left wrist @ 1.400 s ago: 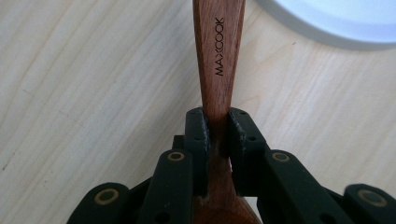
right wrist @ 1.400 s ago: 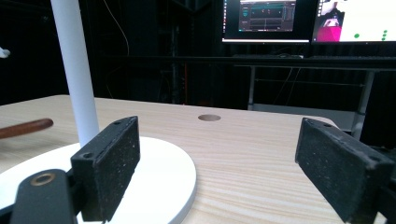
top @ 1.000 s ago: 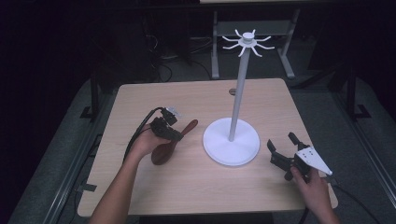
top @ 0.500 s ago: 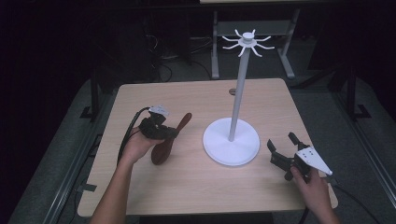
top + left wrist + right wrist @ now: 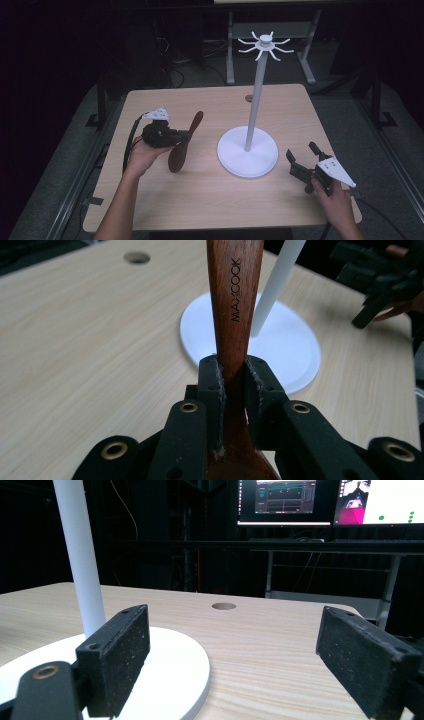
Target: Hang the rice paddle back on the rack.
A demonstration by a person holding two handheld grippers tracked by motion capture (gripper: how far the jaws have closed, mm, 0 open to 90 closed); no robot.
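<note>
Since a second ago the left gripper [image 5: 181, 136] has lifted the wooden spoon [image 5: 182, 144] and drawn it away from the white stand [image 5: 248, 156], while the right gripper [image 5: 301, 161] has kept its place; seen from the high view, the spoon hangs crosswise in the left gripper's jaws, handle tip beyond them toward the far edge, dark bowl below them over the table [image 5: 200, 200], the person's left hand [image 5: 145, 155] under the gripper body; the right gripper sits low at the stand's near right, jaws spread with nothing between them, gripped by the right hand [image 5: 336, 201]. In the left gripper view the left gripper [image 5: 234, 385] is clamped on the spoon [image 5: 235, 300], both pads pressing the neck just above the bowl; the handle, stamped MAXCOOK, runs straight out past the jaw tips; the stand's base [image 5: 280, 347] lies beyond them, and the other gripper [image 5: 375, 285] is farther off. In the right gripper view the right gripper [image 5: 235, 645] stands wide, bare table between its pads; the stand's pole [image 5: 80, 555] rises just behind the left-hand pad, the base disc [image 5: 175, 672] under it; monitors [image 5: 325, 500] glow beyond the table's far edge.
</note>
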